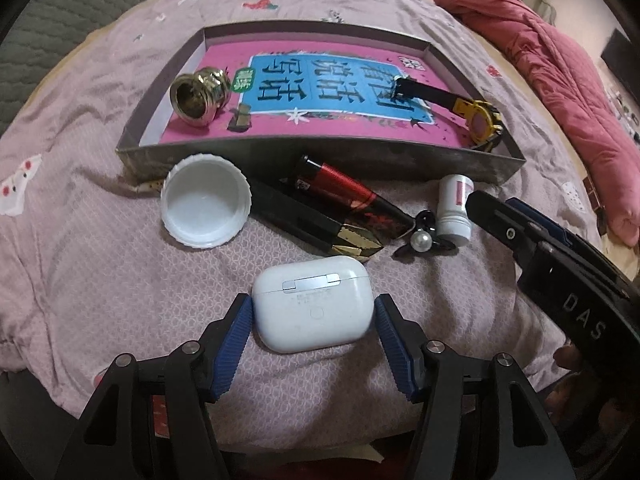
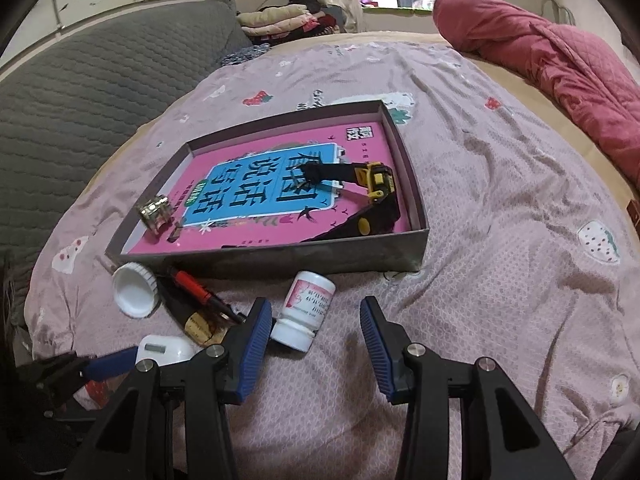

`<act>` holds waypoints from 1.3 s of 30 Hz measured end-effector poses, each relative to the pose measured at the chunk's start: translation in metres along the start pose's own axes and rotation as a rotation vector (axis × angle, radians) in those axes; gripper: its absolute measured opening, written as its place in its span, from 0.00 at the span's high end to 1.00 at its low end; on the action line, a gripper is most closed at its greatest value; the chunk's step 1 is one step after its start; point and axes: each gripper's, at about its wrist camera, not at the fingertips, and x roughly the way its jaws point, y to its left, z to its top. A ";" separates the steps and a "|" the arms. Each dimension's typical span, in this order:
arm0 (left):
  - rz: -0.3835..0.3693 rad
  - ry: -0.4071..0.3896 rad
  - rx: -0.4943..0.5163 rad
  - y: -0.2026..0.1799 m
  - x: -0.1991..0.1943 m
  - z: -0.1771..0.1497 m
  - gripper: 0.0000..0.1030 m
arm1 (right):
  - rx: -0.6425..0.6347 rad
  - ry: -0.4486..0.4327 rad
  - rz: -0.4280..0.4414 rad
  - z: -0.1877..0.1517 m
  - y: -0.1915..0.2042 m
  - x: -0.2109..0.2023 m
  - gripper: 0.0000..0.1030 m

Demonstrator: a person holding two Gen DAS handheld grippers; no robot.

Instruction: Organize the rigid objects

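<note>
A white earbud case lies on the bed between the blue pads of my left gripper; the pads touch or nearly touch its sides. My right gripper is open, with a small white bottle lying between its fingertips, nearer the left pad. A shallow grey box with a pink book inside holds a gold metal fitting and a yellow watch. A white cap, a red-and-black pen, a black-and-gold pen and a pearl clip lie in front of the box.
The bed cover is pink and wrinkled. A red quilt lies along the right. A grey sofa cushion is at the left. My right gripper's body shows at the right of the left wrist view.
</note>
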 end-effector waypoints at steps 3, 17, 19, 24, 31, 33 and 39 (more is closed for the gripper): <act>0.008 0.007 -0.009 -0.001 0.006 0.001 0.38 | 0.031 0.014 0.011 0.002 -0.003 0.007 0.56; 0.022 -0.001 -0.020 -0.004 0.014 0.007 0.38 | 0.033 0.067 0.019 0.004 0.000 0.029 0.57; 0.022 -0.001 -0.025 -0.004 0.016 0.008 0.38 | 0.026 0.076 0.017 0.004 0.002 0.032 0.62; 0.032 0.000 -0.024 -0.005 0.018 0.009 0.38 | 0.020 0.091 0.029 0.004 0.005 0.038 0.67; 0.049 0.002 -0.023 -0.007 0.020 0.010 0.38 | 0.009 0.093 0.045 0.002 0.005 0.039 0.70; 0.053 0.001 -0.019 -0.008 0.021 0.010 0.38 | 0.006 0.091 0.047 0.002 0.005 0.039 0.71; 0.041 0.000 -0.020 -0.005 0.019 0.011 0.39 | 0.016 0.078 0.067 0.002 0.002 0.032 0.72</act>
